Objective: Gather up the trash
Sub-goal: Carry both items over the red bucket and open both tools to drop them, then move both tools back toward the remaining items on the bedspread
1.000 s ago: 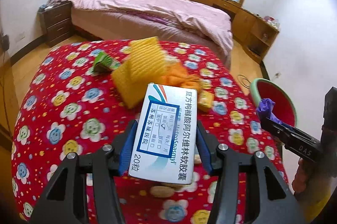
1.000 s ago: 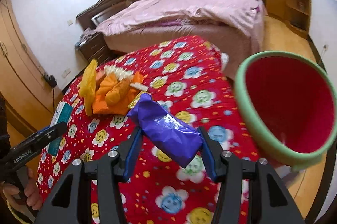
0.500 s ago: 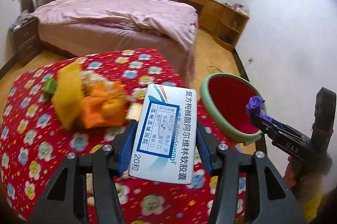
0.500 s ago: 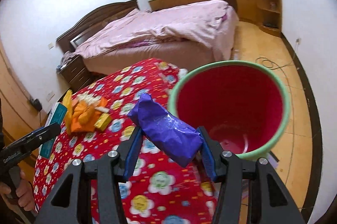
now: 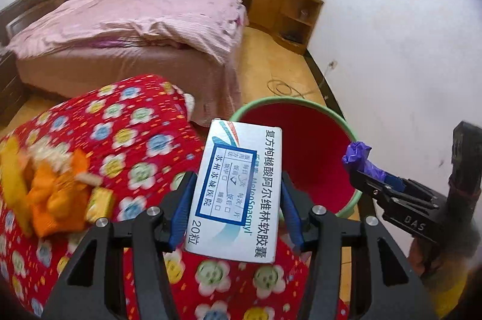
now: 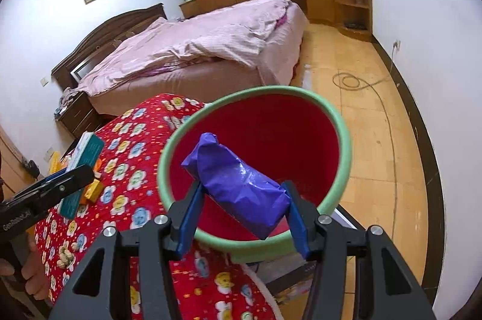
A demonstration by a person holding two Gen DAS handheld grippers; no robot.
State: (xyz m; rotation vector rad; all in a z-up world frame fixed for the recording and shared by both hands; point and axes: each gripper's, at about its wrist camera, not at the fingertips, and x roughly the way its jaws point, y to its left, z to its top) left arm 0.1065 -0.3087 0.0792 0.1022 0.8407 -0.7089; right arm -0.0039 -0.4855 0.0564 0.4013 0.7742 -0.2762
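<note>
Red bin [image 6: 343, 139] nearer now; "MeteoSpasmyl" box [image 5: 238, 193], "20粒".

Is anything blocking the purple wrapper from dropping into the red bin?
Nothing visible. The right tool holds the crumpled purple wrapper over the open mouth of the green-rimmed red bin, with only air between them.
</note>
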